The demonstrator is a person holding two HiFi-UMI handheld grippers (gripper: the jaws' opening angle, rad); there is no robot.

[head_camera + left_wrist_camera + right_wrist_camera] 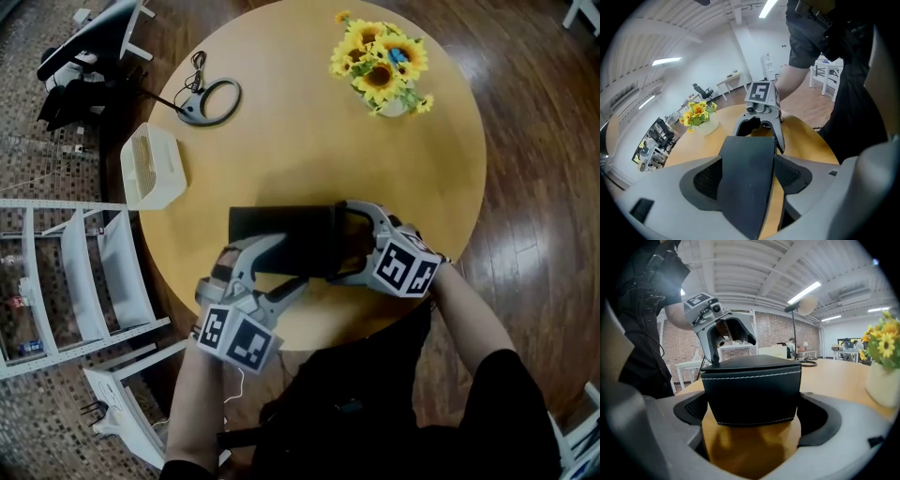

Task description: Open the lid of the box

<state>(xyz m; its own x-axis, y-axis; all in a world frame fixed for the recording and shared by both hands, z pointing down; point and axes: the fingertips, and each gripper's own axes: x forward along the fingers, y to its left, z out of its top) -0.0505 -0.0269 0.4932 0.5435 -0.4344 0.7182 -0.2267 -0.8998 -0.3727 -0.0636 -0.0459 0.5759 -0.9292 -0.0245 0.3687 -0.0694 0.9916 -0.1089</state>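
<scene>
1. Round wooden table, bare across most of its top.
2. White shelving rack, on the floor at the table's left.
3. Black box with white stitching, lying on the table near the person's edge, between the two grippers. In the right gripper view the lid sat down flat on the body.
4. Right gripper, at the box's right end. Its claw was pinching that end, with a pad against each side.
5. Left gripper, at the box's near-left corner. Its claw was closed on the box, a dark panel filling the space between the pads.
6. White slatted appliance, at the table's left edge, well apart from the box.
7. Sunflowers in a pale vase, at the far right of the table.
8. Ring-shaped lamp with cable, at the far left of the table.
</scene>
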